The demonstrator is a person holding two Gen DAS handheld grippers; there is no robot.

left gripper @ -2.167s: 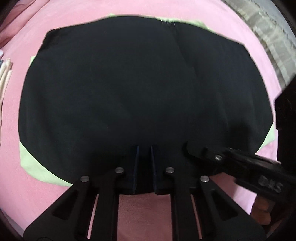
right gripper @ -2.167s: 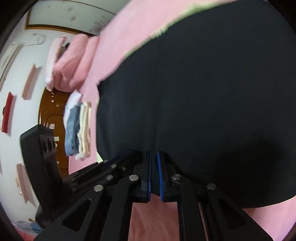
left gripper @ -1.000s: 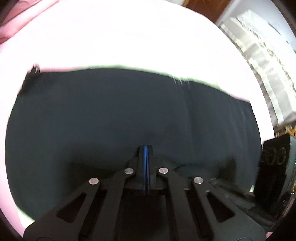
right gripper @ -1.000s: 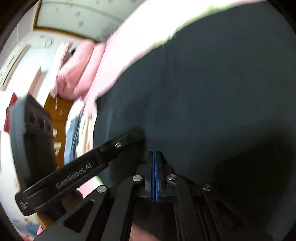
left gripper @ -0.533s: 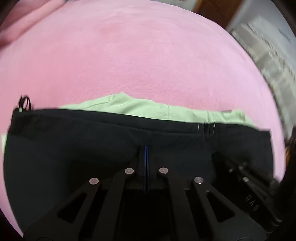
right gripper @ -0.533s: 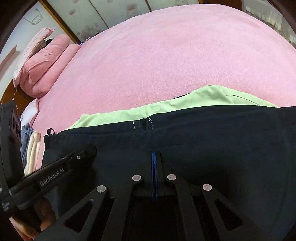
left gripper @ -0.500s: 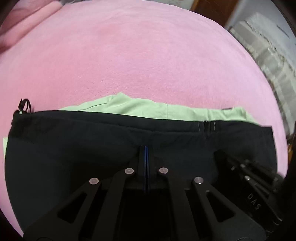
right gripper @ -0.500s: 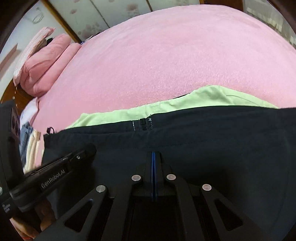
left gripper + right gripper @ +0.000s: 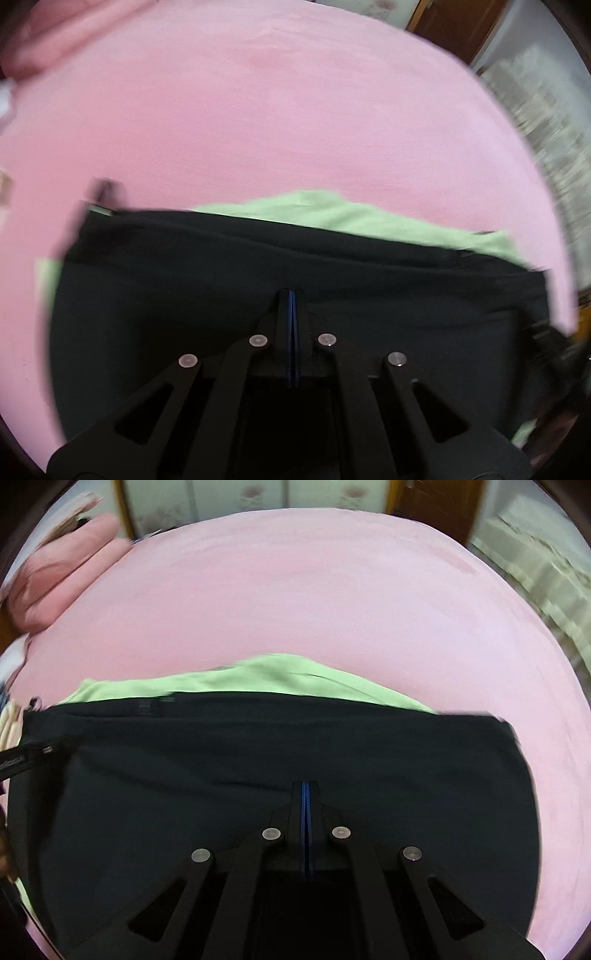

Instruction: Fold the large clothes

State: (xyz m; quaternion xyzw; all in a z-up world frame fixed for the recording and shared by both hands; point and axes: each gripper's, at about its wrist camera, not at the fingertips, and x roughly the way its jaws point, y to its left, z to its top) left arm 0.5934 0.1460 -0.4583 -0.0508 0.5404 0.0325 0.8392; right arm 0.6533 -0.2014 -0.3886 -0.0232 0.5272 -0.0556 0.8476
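Pink bedspread [image 9: 295,609] beneath, your left gripper [image 9: 291,295] and right gripper [image 9: 304,786] pinch the black cloth garment [image 9: 221,757] mid-fold. Next, I judge, lay its edge flat over the light-green garment [image 9: 258,679], then release.

The dark garment [image 9: 258,760] lies on the lighter garment [image 9: 266,679], both on the bed [image 9: 295,590].

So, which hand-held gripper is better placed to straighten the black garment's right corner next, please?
Right, probably: the right hand-held gripper is shut on the black garment nearer that corner; the left hand-held gripper grips further left.
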